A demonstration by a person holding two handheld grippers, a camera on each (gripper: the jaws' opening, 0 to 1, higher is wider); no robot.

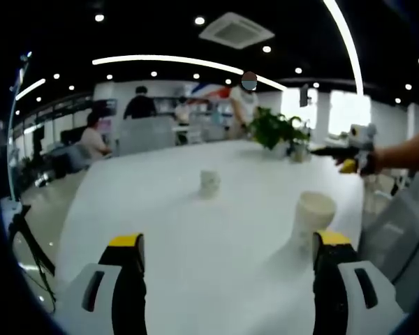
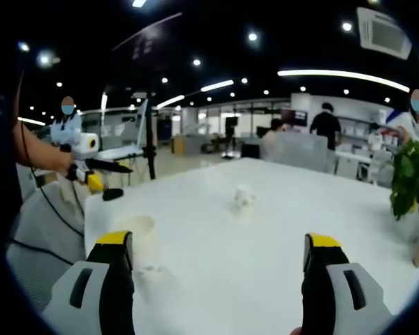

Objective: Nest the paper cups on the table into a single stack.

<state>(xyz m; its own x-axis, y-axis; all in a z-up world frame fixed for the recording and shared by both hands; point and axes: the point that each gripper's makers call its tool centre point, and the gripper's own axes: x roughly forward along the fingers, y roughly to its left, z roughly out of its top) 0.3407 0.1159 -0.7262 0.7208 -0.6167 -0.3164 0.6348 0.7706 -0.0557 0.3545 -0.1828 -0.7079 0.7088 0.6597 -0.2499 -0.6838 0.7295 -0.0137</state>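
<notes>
- While both grippers hang back with jaws apart and empty – left gripper (image 1: 227, 262), right gripper (image 2: 220, 262) – we judge no cup is picked yet.
- Near white paper cup (image 1: 314, 213) stands upright on the white table (image 1: 195, 237); a smaller pale cup (image 1: 209, 183) sits well apart – we reckon they're spaced for separate grabs.

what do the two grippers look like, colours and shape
Both match: the left gripper and right gripper each have two chunky jaws, light grey bodies with a dark oval slot, black inner faces and yellow tips. Seen from the other side, each has a white body and slim black jaws.
</notes>
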